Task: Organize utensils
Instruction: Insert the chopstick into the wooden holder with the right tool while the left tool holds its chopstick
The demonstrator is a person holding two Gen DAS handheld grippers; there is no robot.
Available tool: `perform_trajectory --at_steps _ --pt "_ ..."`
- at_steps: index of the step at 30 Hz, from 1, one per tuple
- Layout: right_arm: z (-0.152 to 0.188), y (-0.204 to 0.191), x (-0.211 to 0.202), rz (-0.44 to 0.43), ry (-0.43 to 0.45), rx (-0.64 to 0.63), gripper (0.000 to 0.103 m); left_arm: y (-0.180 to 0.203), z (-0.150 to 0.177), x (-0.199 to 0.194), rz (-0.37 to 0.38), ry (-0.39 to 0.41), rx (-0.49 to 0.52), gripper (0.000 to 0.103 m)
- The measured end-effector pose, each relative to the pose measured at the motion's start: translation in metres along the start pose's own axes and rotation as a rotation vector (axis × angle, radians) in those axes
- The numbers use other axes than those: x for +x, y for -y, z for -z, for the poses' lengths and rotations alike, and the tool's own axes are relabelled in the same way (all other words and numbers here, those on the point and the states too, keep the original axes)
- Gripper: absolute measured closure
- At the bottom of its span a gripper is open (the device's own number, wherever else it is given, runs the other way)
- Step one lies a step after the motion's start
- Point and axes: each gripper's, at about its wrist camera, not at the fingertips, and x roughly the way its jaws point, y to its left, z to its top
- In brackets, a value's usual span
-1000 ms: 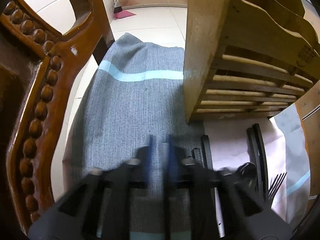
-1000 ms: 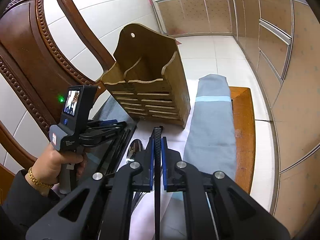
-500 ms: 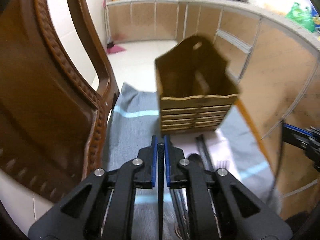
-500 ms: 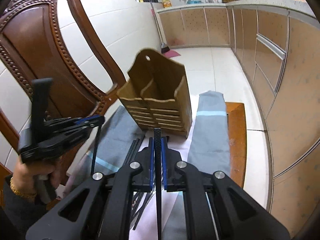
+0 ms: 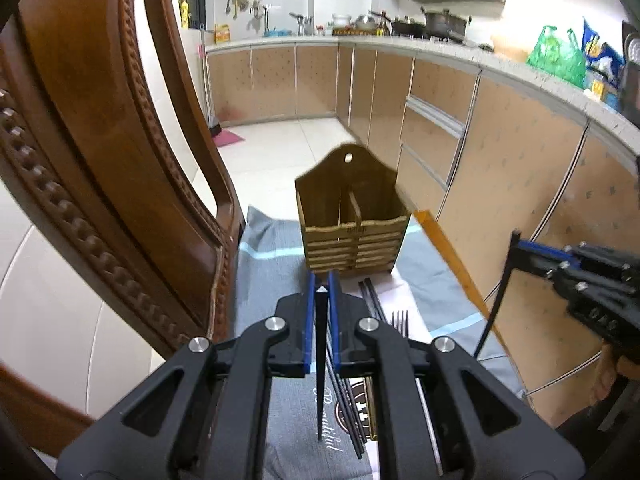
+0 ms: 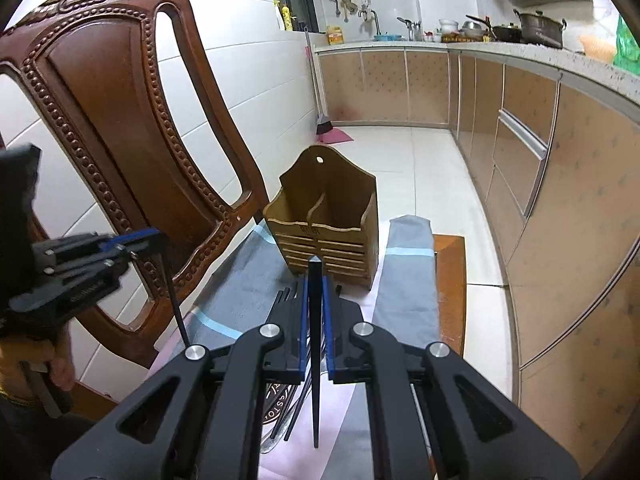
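A wooden utensil holder (image 5: 352, 220) (image 6: 328, 220) with two open compartments stands upright on the cloth ahead of both grippers. My left gripper (image 5: 320, 280) is shut on a black chopstick (image 5: 320, 360) that hangs straight down between its blue pads, well above the table. My right gripper (image 6: 315, 282) is likewise shut on a black chopstick (image 6: 315, 360). Each sees the other: the right gripper (image 5: 520, 246) with its dangling chopstick (image 5: 492, 312), and the left gripper (image 6: 136, 240) with its own (image 6: 176, 308). Loose chopsticks (image 5: 372, 300) (image 6: 286, 300) and a fork (image 5: 400, 320) lie below.
A carved wooden chair back (image 5: 100, 160) (image 6: 120, 120) rises close on the left. A grey cloth with a light blue stripe (image 5: 272, 272) (image 6: 408, 280) covers the wooden table (image 6: 452, 280). Kitchen cabinets (image 6: 540, 160) line the right side beyond the tiled floor.
Both grippers have risen and drawn back from the table, each carrying a chopstick. The holder now sits smaller and lower in both views, and the left gripper rose the most.
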Motion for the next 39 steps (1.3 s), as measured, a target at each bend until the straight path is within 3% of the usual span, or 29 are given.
perform_trajectory --at_steps 6,20,30,39 --pt "-0.005 -0.004 -0.015 0.030 0.028 0.023 0.096 -0.003 -0.007 -0.027 0.007 0.051 0.002 0.096" --pt "-0.020 -0.016 -0.037 0.048 0.086 0.032 0.096 -0.015 -0.009 -0.047 0.001 0.111 -0.021 0.096" --pt "-0.022 -0.020 -0.032 0.068 0.059 0.018 0.096 -0.017 -0.010 -0.043 0.038 0.098 -0.030 0.096" --pt "-0.093 -0.028 -0.044 0.108 0.149 -0.007 0.096 -0.030 -0.012 -0.044 0.053 0.111 -0.068 0.096"
